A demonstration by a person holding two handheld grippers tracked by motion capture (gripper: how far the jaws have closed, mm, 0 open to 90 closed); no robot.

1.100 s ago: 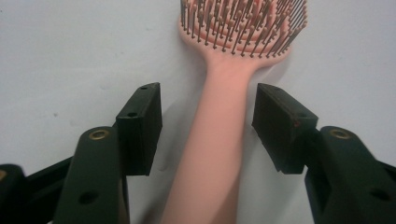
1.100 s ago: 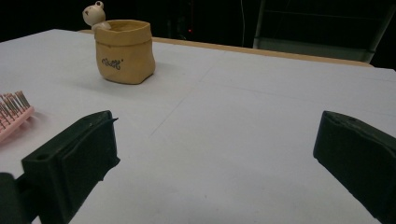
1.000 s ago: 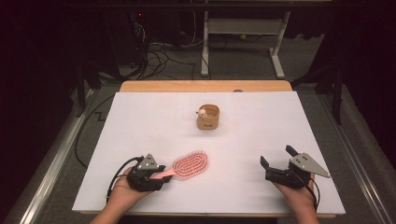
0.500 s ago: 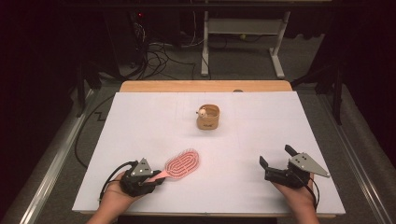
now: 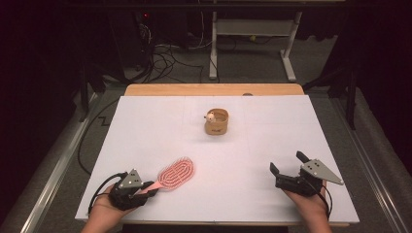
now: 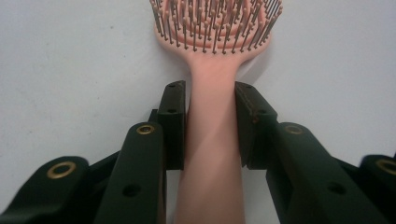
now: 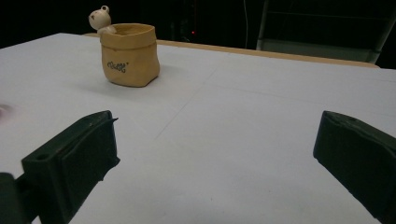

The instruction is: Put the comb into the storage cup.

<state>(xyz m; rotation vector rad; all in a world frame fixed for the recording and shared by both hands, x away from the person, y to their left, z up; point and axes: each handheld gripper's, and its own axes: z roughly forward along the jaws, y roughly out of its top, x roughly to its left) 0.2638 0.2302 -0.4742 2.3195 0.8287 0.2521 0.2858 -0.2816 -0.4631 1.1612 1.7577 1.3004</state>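
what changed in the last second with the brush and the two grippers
The left gripper closed its jaws on the pink hairbrush handle and pulled it back toward the table's near left corner, so the brush slid nearer the person. The right gripper stayed open in place, and the tan pot did not move.

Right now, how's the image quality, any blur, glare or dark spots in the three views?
High view: the white table is evenly lit, the room behind is nearly black, and the picture is soft. Left gripper view: the pink brush handle is fairly sharp between the jaws, with no glare. Right gripper view: the near jaws are soft, the tan pot is clearer, and a pink smear blurs the left edge.
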